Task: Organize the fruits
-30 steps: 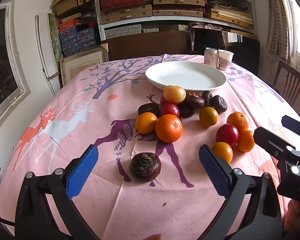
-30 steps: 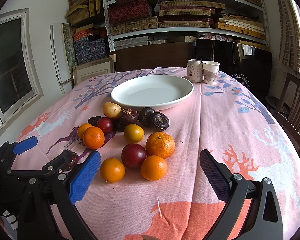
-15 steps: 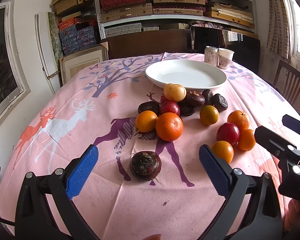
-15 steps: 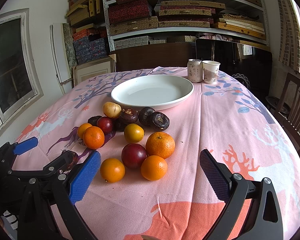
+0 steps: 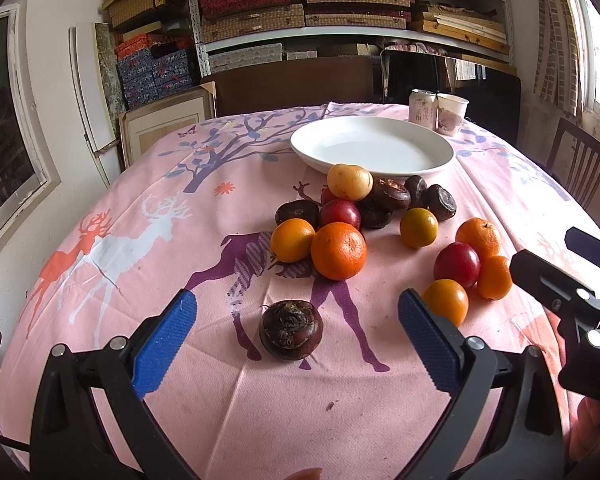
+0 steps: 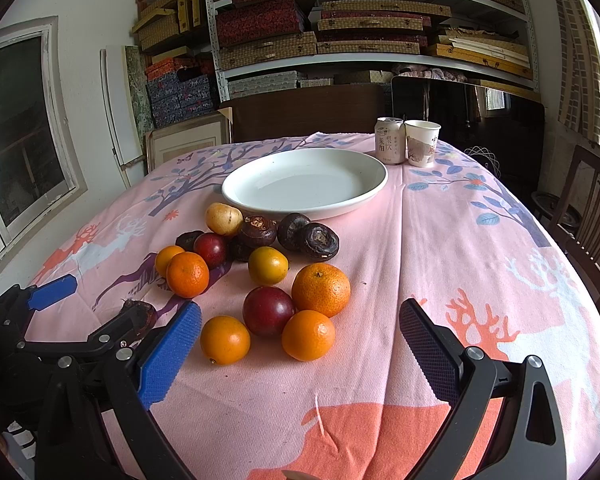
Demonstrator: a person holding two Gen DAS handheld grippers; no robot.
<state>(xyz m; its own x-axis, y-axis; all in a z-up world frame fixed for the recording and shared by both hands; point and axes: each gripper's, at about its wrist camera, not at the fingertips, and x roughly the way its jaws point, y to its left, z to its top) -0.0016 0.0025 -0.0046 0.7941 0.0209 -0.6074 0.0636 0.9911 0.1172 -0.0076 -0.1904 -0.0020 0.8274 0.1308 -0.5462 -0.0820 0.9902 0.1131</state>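
A drink can (image 6: 389,140) and a paper cup (image 6: 421,143) stand touching at the far edge of the pink counter (image 6: 480,264). Shelves of patterned boxes (image 6: 268,20) fill the wall behind, and a wooden chair (image 6: 588,216) sits at the right.

Mixed fruits (image 6: 268,276) clustered on cloth, white plate (image 6: 364,196) behind, bare

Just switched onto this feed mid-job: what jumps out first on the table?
A loose cluster of fruit fills the middle of the pink deer-print tablecloth: oranges, red plums and dark brown ones, with the biggest orange up front. Behind it sits a large white plate, nothing on it. One dark brown fruit lies apart, between the open left tongs; the right tongs are open too, near the closest oranges.
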